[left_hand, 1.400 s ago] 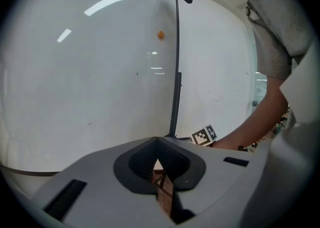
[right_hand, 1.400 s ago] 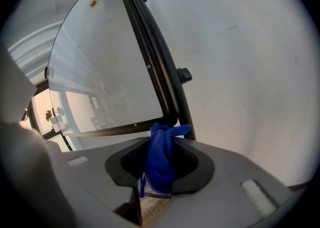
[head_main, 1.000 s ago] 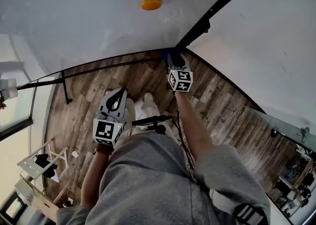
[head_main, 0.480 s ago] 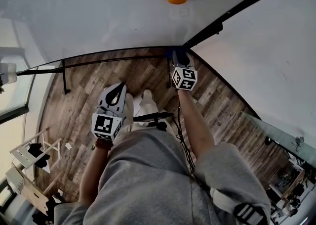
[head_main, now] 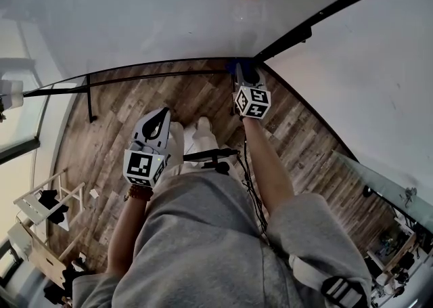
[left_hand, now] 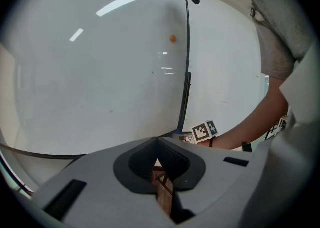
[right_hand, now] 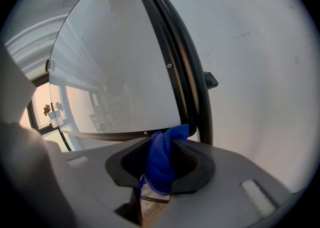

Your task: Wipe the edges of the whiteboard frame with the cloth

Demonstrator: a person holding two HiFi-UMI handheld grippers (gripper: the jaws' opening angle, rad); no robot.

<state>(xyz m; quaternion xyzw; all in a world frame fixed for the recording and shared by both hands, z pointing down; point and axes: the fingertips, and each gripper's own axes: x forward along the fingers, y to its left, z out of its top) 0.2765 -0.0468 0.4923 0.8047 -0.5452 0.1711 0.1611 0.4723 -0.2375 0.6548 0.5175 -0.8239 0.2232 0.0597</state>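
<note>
— What is our right gripper (right_hand: 165,148) holding?
— It is clamped on the blue cloth (right_hand: 159,168). The cloth's tip touches the whiteboard frame (right_hand: 187,79) just ahead of the jaws, at its bottom corner.
— Has anything changed?
— Hardly. Over the last second we've stayed at that corner, so most of the edges probably remain unwiped.
— And our left gripper (left_hand: 159,154)?
— Its jaws are together and empty, well off to the side.

Bright, even light all round. White streaks of glare slash across the whiteboard (left_hand: 100,71) in the left gripper view. In the right gripper view a warm glow spills from the window (right_hand: 42,106) at left, and the blue cloth (right_hand: 161,159), close to the lens, goes soft. Fisheye bows the frame (right_hand: 175,51) into arcs; both gripper views fall black at the corners.
</note>
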